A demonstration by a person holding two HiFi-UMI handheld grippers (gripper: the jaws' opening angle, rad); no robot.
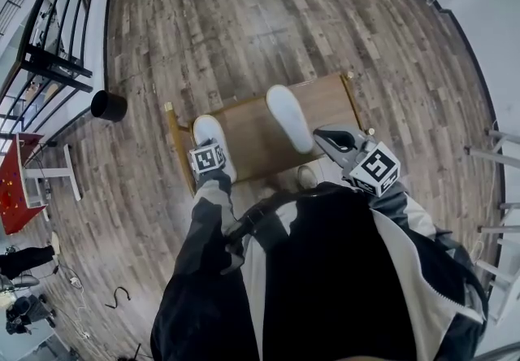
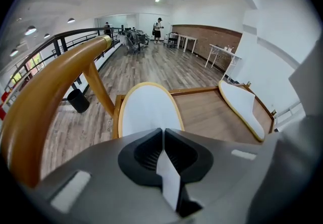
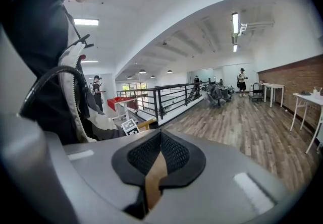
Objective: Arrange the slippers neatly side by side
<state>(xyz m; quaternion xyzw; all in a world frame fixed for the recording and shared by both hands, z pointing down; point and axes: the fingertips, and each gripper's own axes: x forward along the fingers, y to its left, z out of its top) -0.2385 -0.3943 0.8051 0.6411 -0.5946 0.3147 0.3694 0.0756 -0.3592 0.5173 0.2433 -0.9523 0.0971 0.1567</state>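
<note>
Two white slippers lie on a low wooden table (image 1: pixel 260 152). The left slipper (image 1: pixel 213 133) sits near the table's left edge, and the right slipper (image 1: pixel 290 117) lies angled at the middle back. My left gripper (image 2: pixel 163 132) points steeply down at the near end of the left slipper (image 2: pixel 149 109). Its jaws are closed, with a white sliver of the slipper pinched between them, and its marker cube (image 1: pixel 207 158) covers the slipper's heel. The right slipper (image 2: pixel 242 107) lies farther right. My right gripper (image 1: pixel 321 137) hovers shut and empty at the table's right front, near the right slipper's heel.
A curved tan wooden bar (image 2: pixel 55 92) rises at the table's left side. A black bin (image 1: pixel 108 106) stands on the plank floor to the left, next to a black railing (image 1: pixel 49 18). A red table (image 1: pixel 12 180) is at far left. People stand far back in the room.
</note>
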